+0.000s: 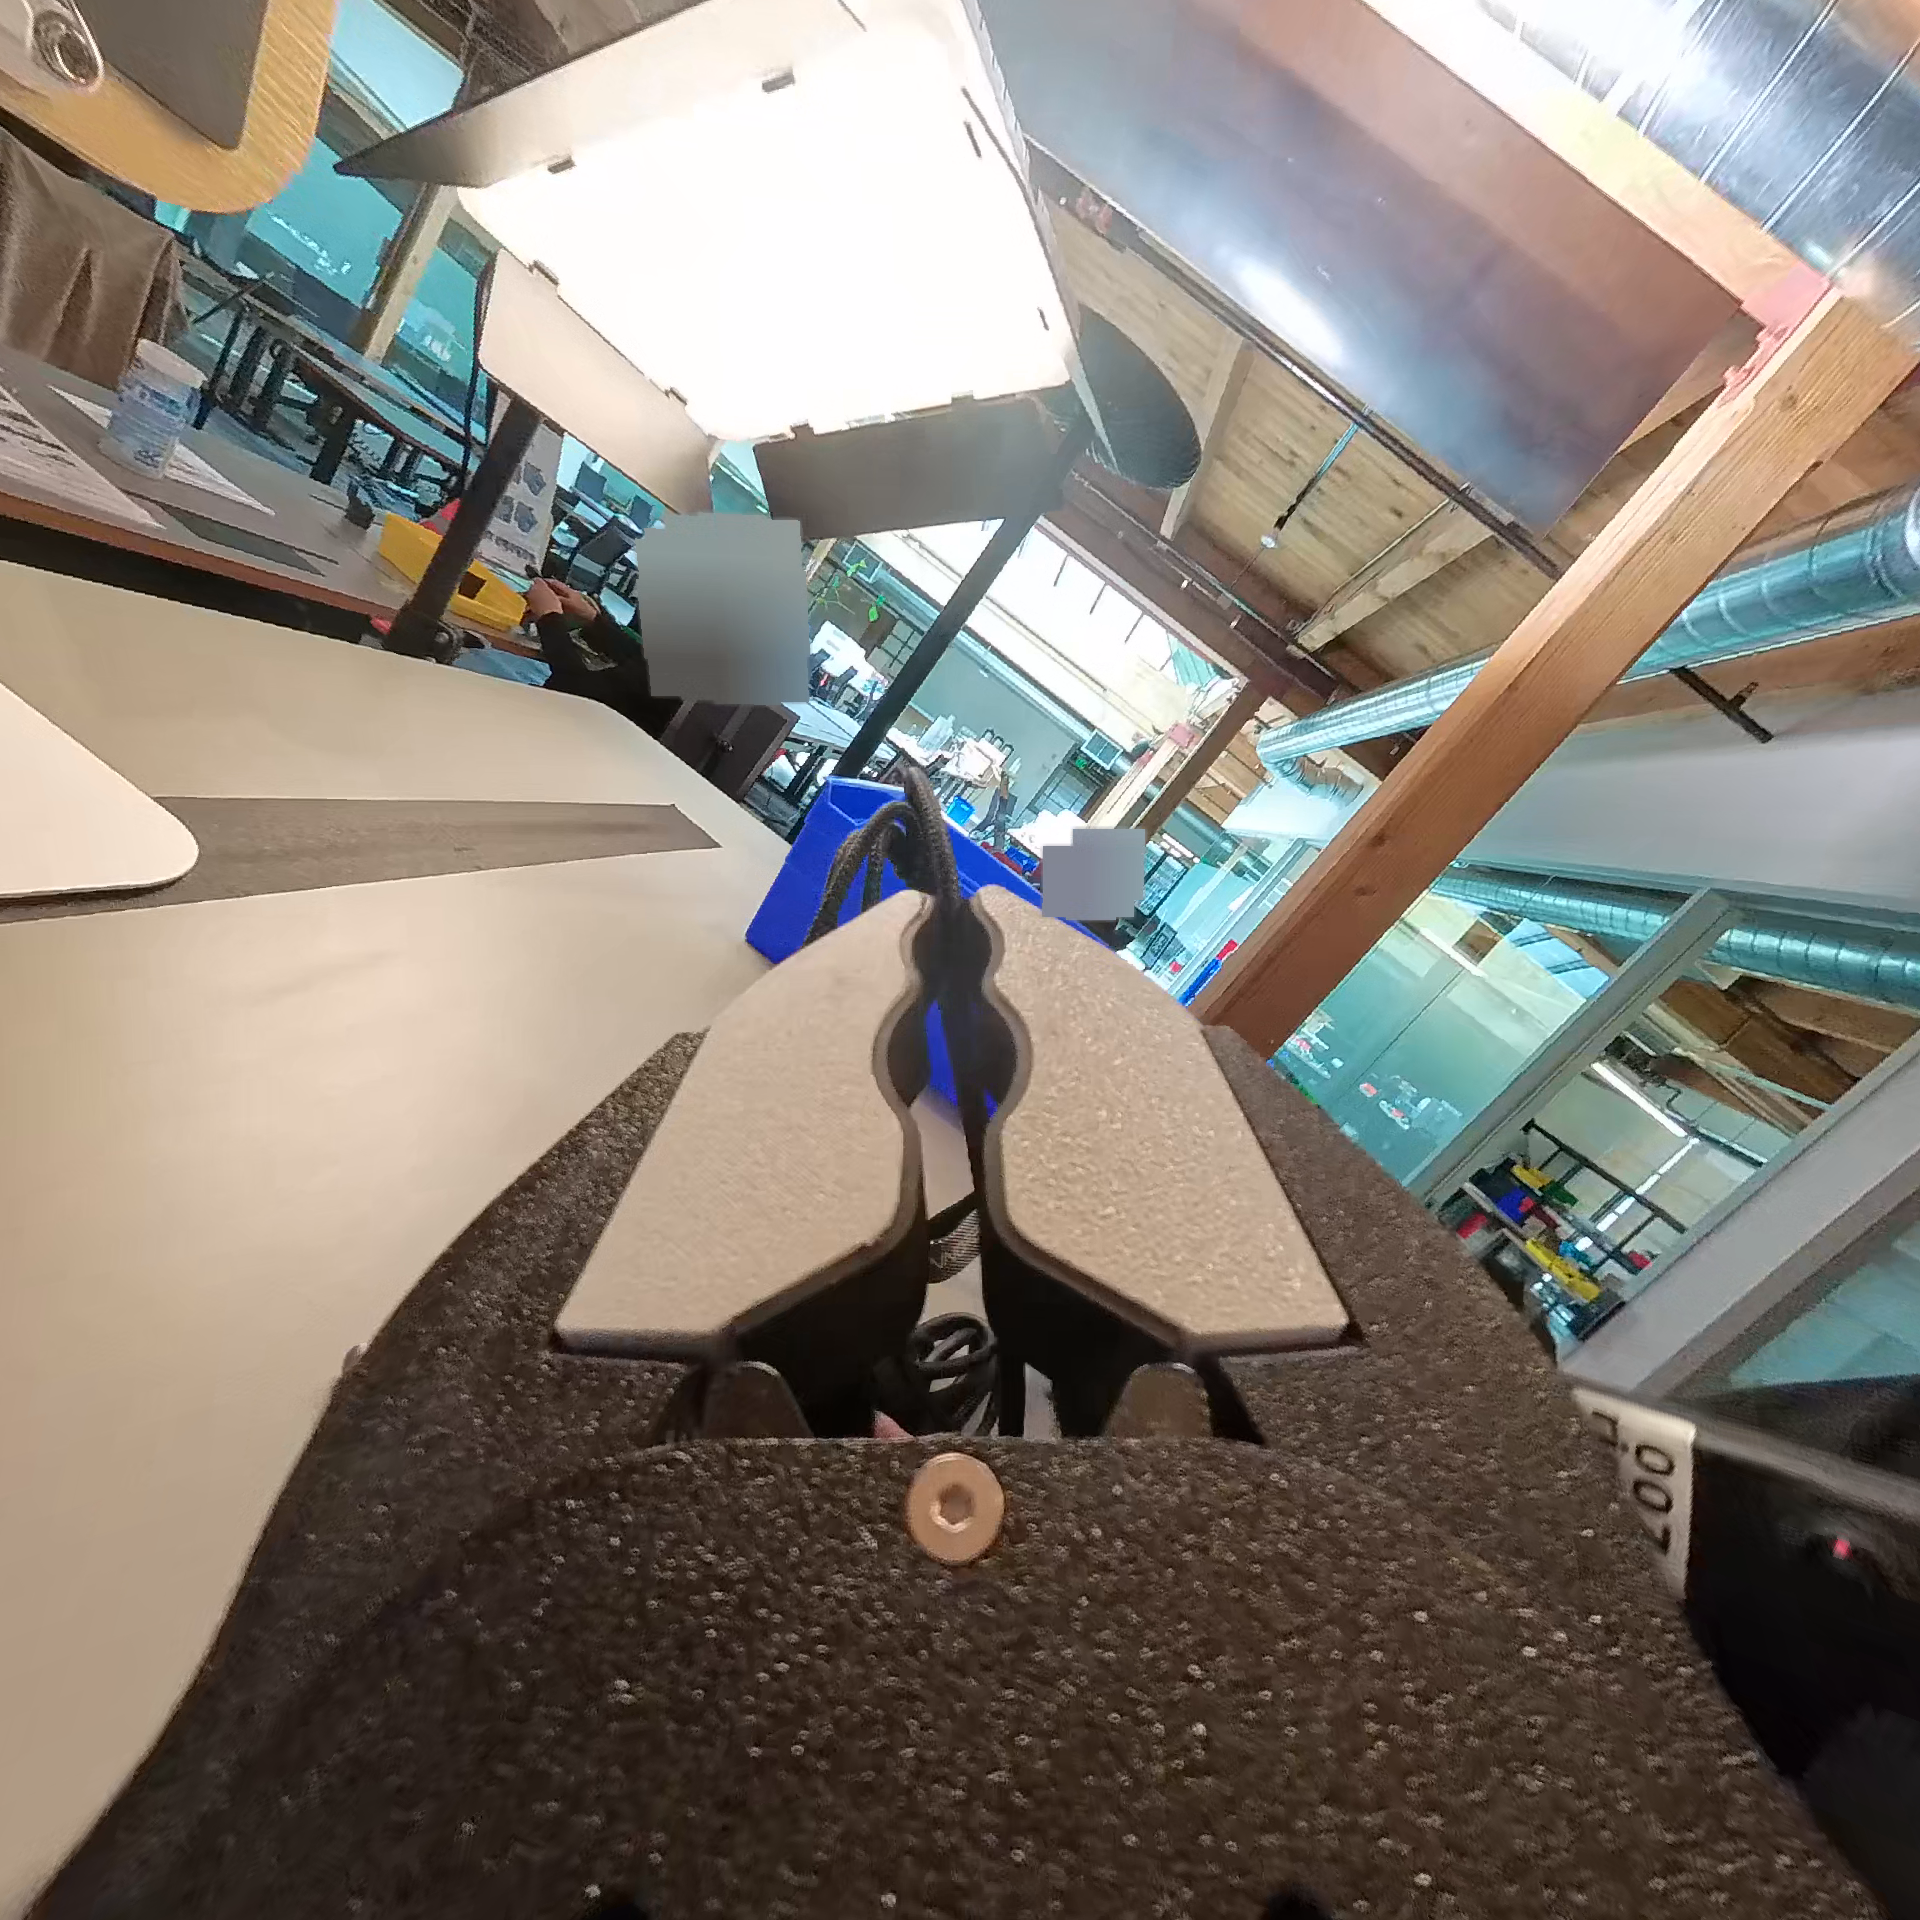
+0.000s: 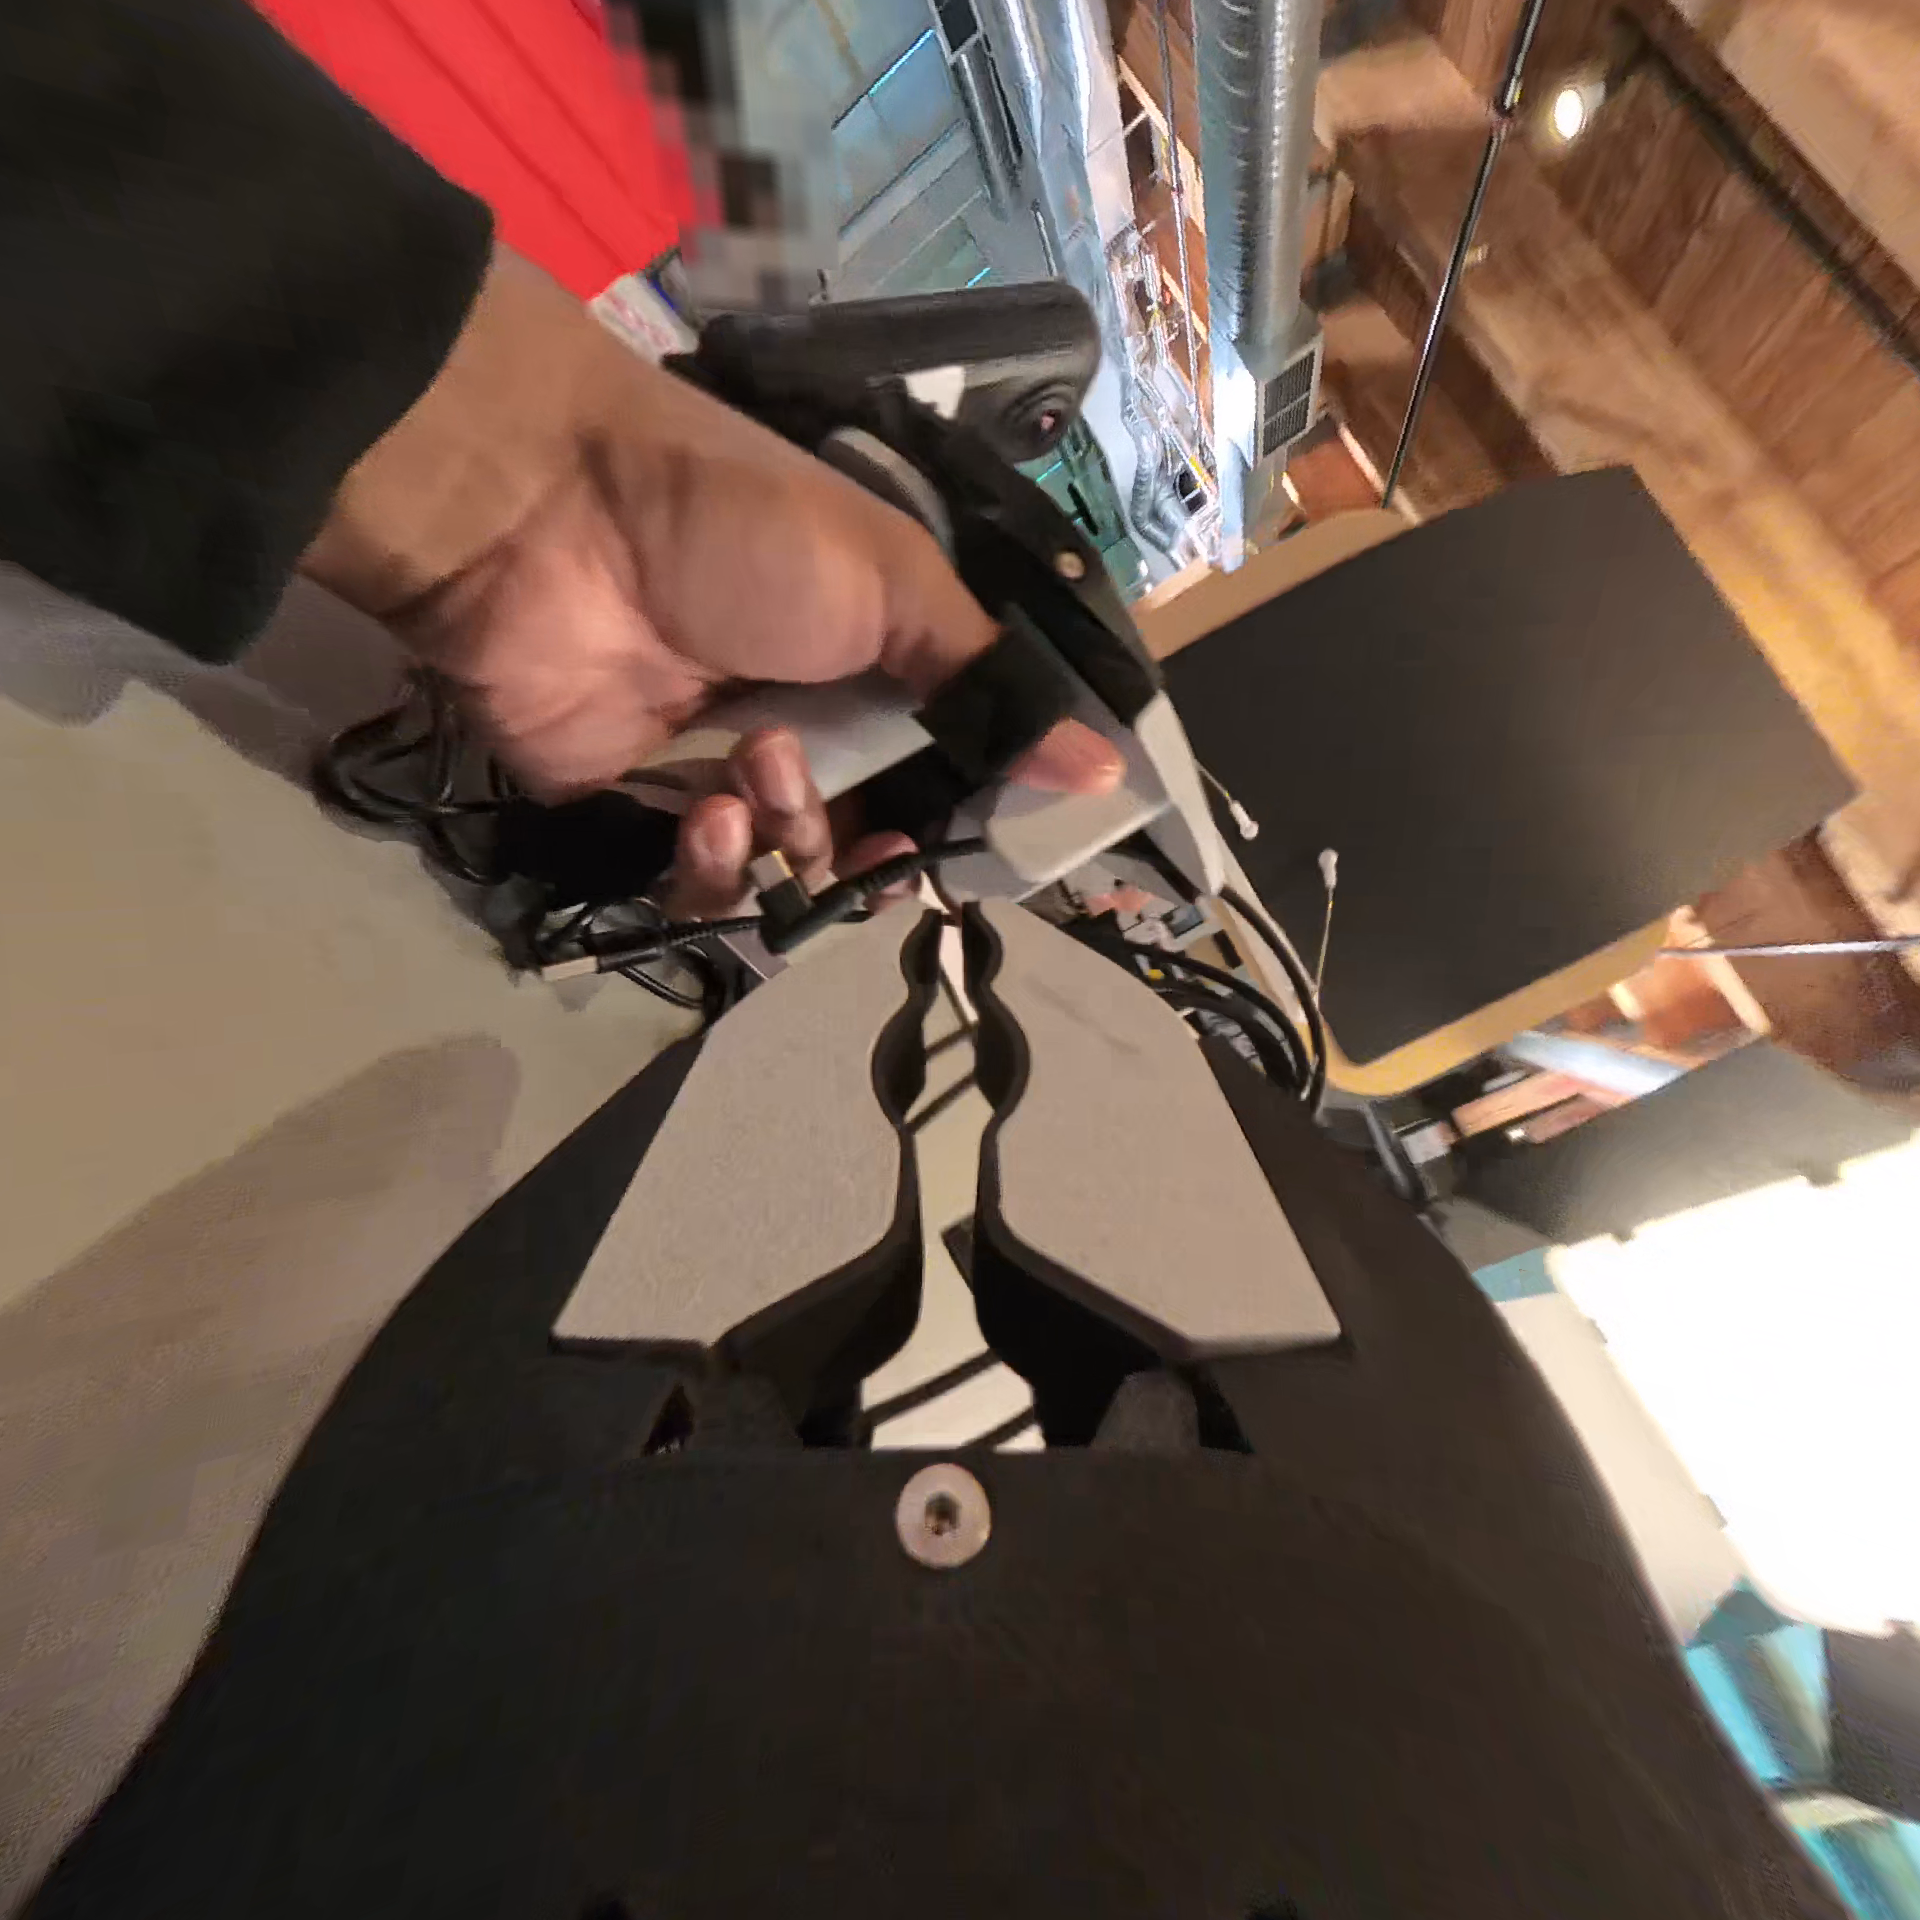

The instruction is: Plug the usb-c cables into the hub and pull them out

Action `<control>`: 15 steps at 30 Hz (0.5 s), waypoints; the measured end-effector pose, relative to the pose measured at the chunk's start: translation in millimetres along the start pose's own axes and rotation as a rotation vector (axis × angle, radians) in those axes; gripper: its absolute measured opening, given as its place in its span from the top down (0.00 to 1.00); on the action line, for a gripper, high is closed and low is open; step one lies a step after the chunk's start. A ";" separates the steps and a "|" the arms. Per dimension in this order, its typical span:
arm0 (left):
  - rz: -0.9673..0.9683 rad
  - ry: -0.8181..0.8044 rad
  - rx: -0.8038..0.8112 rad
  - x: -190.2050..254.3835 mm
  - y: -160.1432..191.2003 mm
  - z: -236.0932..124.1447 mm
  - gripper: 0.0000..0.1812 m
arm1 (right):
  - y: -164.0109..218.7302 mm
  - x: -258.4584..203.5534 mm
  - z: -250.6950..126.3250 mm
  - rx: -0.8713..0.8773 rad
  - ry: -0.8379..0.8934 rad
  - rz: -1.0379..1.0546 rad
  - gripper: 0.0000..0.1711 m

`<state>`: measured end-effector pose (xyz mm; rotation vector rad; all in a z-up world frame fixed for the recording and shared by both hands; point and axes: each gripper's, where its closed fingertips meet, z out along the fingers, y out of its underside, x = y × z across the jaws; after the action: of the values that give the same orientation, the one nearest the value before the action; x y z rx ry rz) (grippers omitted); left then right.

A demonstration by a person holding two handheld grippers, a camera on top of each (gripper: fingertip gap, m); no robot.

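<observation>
Two claws in play, both tilted well off level. Left claw (image 1: 951, 914): tips closed together on a bundle of black braided cables (image 1: 940, 831), which loop up above the tips and also run down through the scalloped gap between the fingers. More black cable coils show below, near the claw's base. Beyond the tips sits a blue bin (image 1: 821, 883) at the far edge of the pale counter (image 1: 312, 1039); a white board (image 1: 73, 821) lies on a grey strip at left.

Right claw (image 2: 951, 914): a narrow gap between the fingers, nothing gripped. Just ahead of its tips, the person's hand (image 2: 644, 582) in a black sleeve grips the other claw's handle (image 2: 831, 738). Loose USB-C plugs (image 2: 790, 904) on black cable hang just beside the right claw's left fingertip, under the hand. A tangle of black cables (image 2: 436, 790) rests on the counter further left. Cannot tell where the hub is; a small grey edge behind the plugs is too hidden to identify. Right wrist view is motion-blurred.
</observation>
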<state>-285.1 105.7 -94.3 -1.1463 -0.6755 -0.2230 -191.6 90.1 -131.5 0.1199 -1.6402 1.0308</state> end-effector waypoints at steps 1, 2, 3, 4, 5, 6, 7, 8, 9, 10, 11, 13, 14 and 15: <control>-0.015 0.014 0.008 0.5 -2.1 -1.2 0.98 | 0.2 -7.3 5.5 -0.010 -0.003 -0.046 0.97; -0.031 0.028 0.017 0.8 -4.2 -2.3 0.98 | 2.7 -15.6 10.8 -0.024 -0.022 -0.091 0.95; -0.045 0.042 0.024 1.1 -5.9 -3.3 0.98 | 6.7 -21.8 15.3 -0.040 -0.032 -0.136 0.92; -0.061 0.058 0.029 1.5 -7.4 -4.1 0.98 | 10.8 -25.7 19.0 -0.055 -0.034 -0.175 0.90; -0.077 0.074 0.035 2.0 -9.0 -5.0 0.98 | 14.0 -28.3 21.6 -0.069 -0.036 -0.203 0.88; -0.091 0.089 0.045 2.6 -11.0 -5.7 0.98 | 14.8 -29.3 23.4 -0.074 -0.030 -0.225 0.86; -0.106 0.107 0.057 3.2 -13.4 -6.3 0.98 | 14.3 -30.0 24.7 -0.074 -0.022 -0.249 0.85; -0.124 0.126 0.070 3.9 -15.8 -6.6 0.98 | 14.3 -31.7 26.1 -0.076 -0.018 -0.274 0.83; -0.145 0.144 0.080 4.4 -17.7 -6.8 0.98 | 15.4 -32.6 27.8 -0.086 -0.010 -0.305 0.82; -0.164 0.165 0.085 5.2 -18.9 -6.7 0.98 | 16.0 -31.4 29.5 -0.093 0.010 -0.333 0.80; -0.182 0.184 0.085 6.1 -19.2 -6.3 0.98 | 16.1 -29.4 31.1 -0.096 0.029 -0.350 0.80; -0.209 0.214 0.083 8.0 -19.2 -4.9 0.98 | 16.6 -26.1 34.4 -0.097 0.050 -0.354 0.79; -0.220 0.225 0.083 8.7 -18.9 -3.9 0.98 | 16.8 -23.9 36.0 -0.097 0.062 -0.359 0.79; -0.231 0.232 0.082 9.4 -18.3 -2.9 0.98 | 15.7 -21.3 37.0 -0.091 0.077 -0.364 0.79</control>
<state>-285.8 97.1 -75.4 -0.9453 -0.6035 -0.5117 -220.4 65.8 -157.1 0.3024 -1.5220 0.6749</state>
